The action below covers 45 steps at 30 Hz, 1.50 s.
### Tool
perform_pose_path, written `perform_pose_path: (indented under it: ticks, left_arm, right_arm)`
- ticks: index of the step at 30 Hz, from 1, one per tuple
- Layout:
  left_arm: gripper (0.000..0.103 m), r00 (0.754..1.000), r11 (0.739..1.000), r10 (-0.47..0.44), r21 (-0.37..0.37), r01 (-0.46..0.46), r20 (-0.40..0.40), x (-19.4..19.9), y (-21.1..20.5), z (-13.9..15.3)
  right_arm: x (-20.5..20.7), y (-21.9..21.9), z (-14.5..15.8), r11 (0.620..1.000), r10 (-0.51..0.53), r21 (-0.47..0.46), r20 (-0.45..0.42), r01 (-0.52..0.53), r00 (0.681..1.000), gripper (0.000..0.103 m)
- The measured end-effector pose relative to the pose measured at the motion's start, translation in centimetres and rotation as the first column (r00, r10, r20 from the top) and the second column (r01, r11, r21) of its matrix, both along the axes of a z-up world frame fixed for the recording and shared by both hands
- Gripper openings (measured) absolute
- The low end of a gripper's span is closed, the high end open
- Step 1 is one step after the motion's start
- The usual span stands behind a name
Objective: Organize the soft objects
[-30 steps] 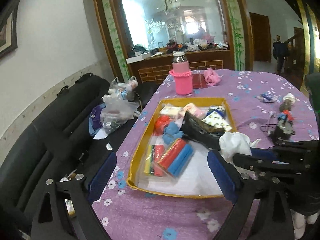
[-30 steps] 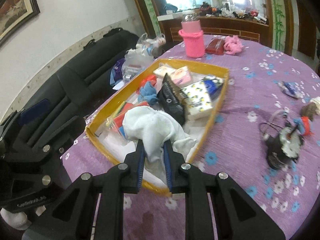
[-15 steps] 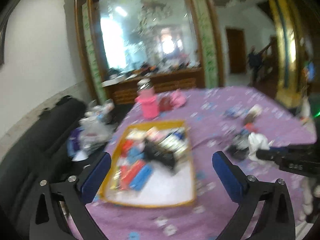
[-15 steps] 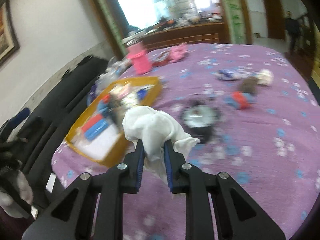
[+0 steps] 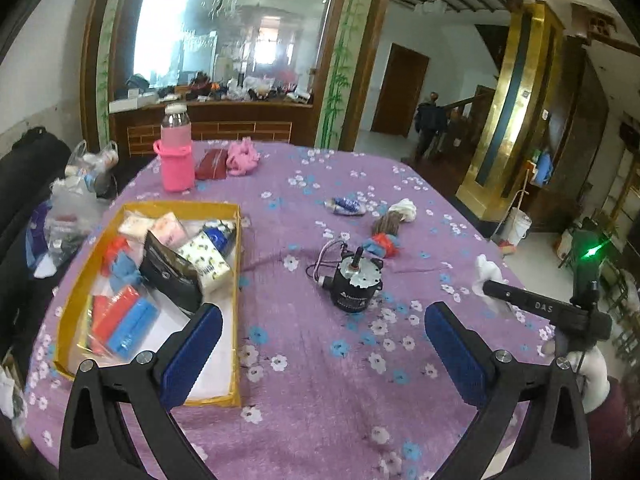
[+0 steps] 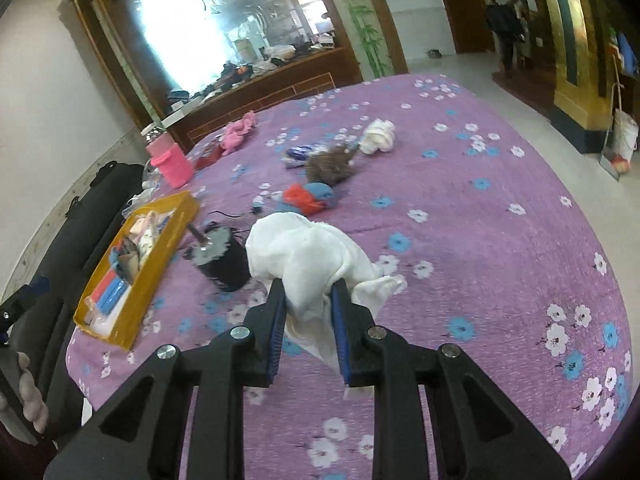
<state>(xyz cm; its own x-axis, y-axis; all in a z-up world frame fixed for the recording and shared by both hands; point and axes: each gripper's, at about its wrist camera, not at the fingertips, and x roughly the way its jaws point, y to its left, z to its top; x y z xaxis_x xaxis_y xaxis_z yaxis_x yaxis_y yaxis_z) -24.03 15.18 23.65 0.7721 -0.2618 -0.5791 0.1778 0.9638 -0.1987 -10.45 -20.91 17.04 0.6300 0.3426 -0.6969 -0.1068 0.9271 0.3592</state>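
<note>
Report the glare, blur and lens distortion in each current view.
Left wrist: fisheye bends the room's edges; the bright glass partition blows out; the yellow tray contents are slightly smeared. Right wrist: same washout behind; the table's far clutter is soft, the white cloth sharp.

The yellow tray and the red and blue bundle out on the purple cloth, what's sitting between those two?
In the left wrist view, a small black motor with thin wires stands between the yellow tray and the red and blue bundle; otherwise purple cloth.
</note>
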Motion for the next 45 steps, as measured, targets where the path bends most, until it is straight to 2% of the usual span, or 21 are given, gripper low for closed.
perform_pose_path:
  ticks: [3,6,9,11,12,15,19,20,21,22,23,24,26,28,33,36,38,40,41,42,45]
  left_arm:
    - [0.102,0.999,0.999,-0.013,-0.038,0.012,-0.035,1.2,0.4,-0.7]
    - [0.102,0.999,0.999,0.014,-0.034,-0.016,-0.044,2.2,1.1,-0.7]
    - [0.102,0.995,0.994,0.103,-0.036,-0.103,0.006,1.1,3.3,0.9]
    - [0.103,0.979,0.98,0.196,-0.018,-0.196,0.046,0.3,5.8,1.6]
    - [0.103,0.972,0.973,0.229,-0.012,-0.229,0.059,-0.2,6.9,1.9]
    - [0.103,0.937,0.94,0.34,0.004,-0.342,0.079,-1.9,11.3,2.1]
    - [0.103,0.901,0.902,0.431,0.008,-0.432,0.052,-3.3,16.5,0.8]
    - [0.103,0.896,0.896,0.443,0.004,-0.443,0.041,-3.5,17.5,0.4]
    - [0.103,0.892,0.892,0.451,0.001,-0.451,0.032,-3.5,18.2,-0.1]
    - [0.103,0.89,0.89,0.455,-0.003,-0.456,0.024,-3.4,18.4,-0.4]
    - [0.103,0.887,0.887,0.462,-0.015,-0.461,0.013,-3.4,19.4,-0.9]
    - [0.103,0.887,0.887,0.462,-0.023,-0.462,0.007,-3.1,18.8,-1.5]
    - [0.103,0.888,0.887,0.46,-0.042,-0.46,-0.006,-2.7,19.8,-2.2]
    - [0.103,0.89,0.889,0.456,-0.052,-0.456,-0.015,-2.1,20.0,-2.6]
    - [0.103,0.894,0.892,0.446,-0.062,-0.448,-0.041,0.3,21.0,-4.4]
    - [0.103,0.891,0.888,0.453,-0.066,-0.454,-0.037,0.0,20.9,-4.4]
    - [0.103,0.893,0.889,0.45,-0.079,-0.45,-0.027,0.2,20.5,-4.0]
    - [0.103,0.919,0.911,0.393,-0.126,-0.393,-0.027,0.8,19.7,-3.7]
    - [0.103,0.941,0.928,0.339,-0.158,-0.338,-0.026,1.1,18.9,-3.5]
    - [0.103,0.956,0.94,0.293,-0.173,-0.293,-0.027,1.6,18.2,-3.5]
    - [0.102,0.987,0.979,0.154,-0.128,-0.16,-0.051,3.2,14.4,-2.5]
  right_arm:
    - [0.1,0.0,-0.8,1.0,0.028,0.003,-0.019,-0.028,0.999,0.019]
    - [0.6,2.2,-0.8,0.996,0.085,0.018,-0.034,-0.085,0.996,0.019]
    - [1.4,6.0,0.2,0.971,0.196,0.143,-0.022,-0.191,0.98,0.019]
    - [2.0,10.3,1.1,0.936,0.296,0.202,-0.001,-0.29,0.955,0.019]
    - [2.4,13.5,1.5,0.907,0.363,0.225,0.007,-0.355,0.932,0.019]
    - [3.2,20.9,1.7,0.854,0.481,0.222,0.007,-0.471,0.876,0.02]
    - [3.9,27.8,0.6,0.822,0.547,0.199,-0.012,-0.534,0.837,0.021]
    - [4.2,29.3,0.0,0.808,0.569,0.201,-0.022,-0.554,0.822,0.037]
    - [4.3,29.9,-0.5,0.8,0.581,0.208,-0.035,-0.563,0.813,0.066]
    - [4.8,30.8,-1.4,0.782,0.601,0.247,-0.06,-0.572,0.797,0.077]
    - [5.1,31.0,-1.8,0.771,0.609,0.282,-0.066,-0.57,0.791,0.082]
    - [5.4,31.2,-2.3,0.759,0.614,0.331,-0.072,-0.561,0.786,0.082]
    - [5.9,31.1,-2.7,0.767,0.589,0.366,-0.075,-0.527,0.804,0.082]
    - [6.2,30.6,-2.3,0.78,0.563,0.365,-0.055,-0.508,0.825,0.082]
    - [6.4,28.0,-0.4,0.801,0.523,0.352,-0.02,-0.483,0.852,0.082]
    - [6.3,24.7,2.4,0.847,0.454,0.284,0.051,-0.449,0.89,0.082]
    - [5.5,21.4,4.8,0.902,0.372,0.183,0.125,-0.39,0.92,0.082]
    - [4.4,17.4,7.3,0.968,0.242,0.022,0.187,-0.25,0.952,0.082]
    - [4.2,15.9,7.9,0.982,0.19,-0.018,0.195,-0.19,0.962,0.082]
    - [4.1,13.5,8.6,0.991,0.132,-0.04,0.181,-0.126,0.975,0.082]
    - [4.6,8.1,9.3,0.994,0.104,0.013,0.091,-0.105,0.99,0.082]
